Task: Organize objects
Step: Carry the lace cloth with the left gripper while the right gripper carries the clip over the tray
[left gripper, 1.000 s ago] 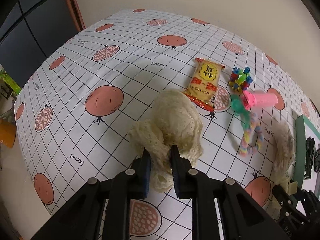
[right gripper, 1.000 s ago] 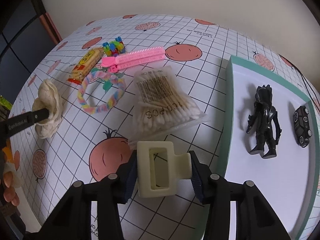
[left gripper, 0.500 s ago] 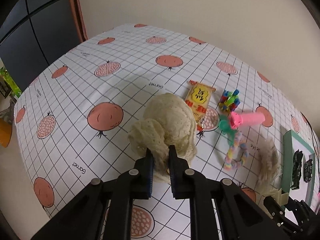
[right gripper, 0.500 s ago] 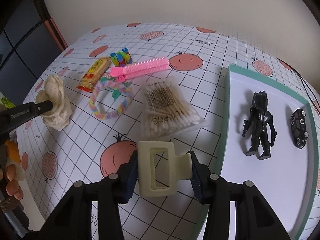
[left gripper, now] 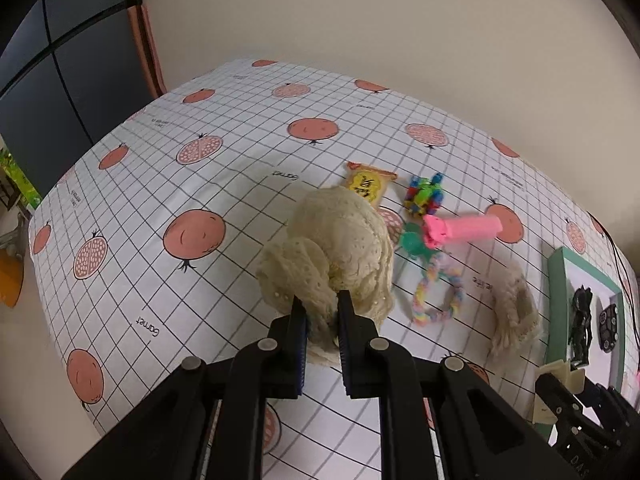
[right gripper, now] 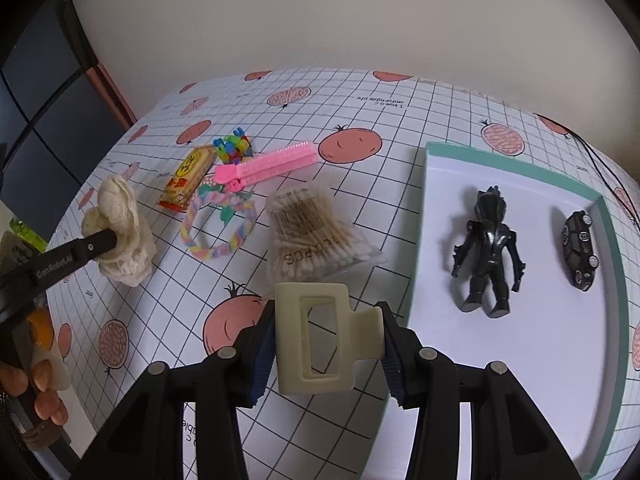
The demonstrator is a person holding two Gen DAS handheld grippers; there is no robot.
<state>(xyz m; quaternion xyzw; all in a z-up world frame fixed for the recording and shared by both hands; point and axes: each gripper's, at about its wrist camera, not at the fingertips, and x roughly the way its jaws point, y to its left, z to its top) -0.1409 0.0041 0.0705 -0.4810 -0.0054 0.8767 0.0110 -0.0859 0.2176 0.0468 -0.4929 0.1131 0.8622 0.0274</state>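
Note:
My left gripper (left gripper: 320, 304) is shut on a cream lace scrunchie (left gripper: 340, 248), which hangs bunched above the pomegranate-print tablecloth (left gripper: 208, 184). From the right wrist view the same scrunchie (right gripper: 120, 216) dangles from the left gripper's fingers (right gripper: 100, 244) at the far left, with a hand below. A cream hair claw clip (right gripper: 316, 336) is clamped flat in my shut right gripper (right gripper: 326, 312), above the table just left of the teal-rimmed white tray (right gripper: 424, 200). A black figure (right gripper: 486, 248) and a black toy car (right gripper: 580, 250) lie in the tray.
On the cloth lie a bag of cotton swabs (right gripper: 308, 236), a pastel braided ring (right gripper: 218, 228), a pink comb (right gripper: 264, 164), a yellow snack packet (right gripper: 188, 176) and a colourful block toy (right gripper: 234, 148). A wall stands behind the table, and the table's edge drops off at the left.
My left gripper has risen with the scrunchie, lifting it off the cloth. The right gripper has also risen slightly, still holding the claw clip.

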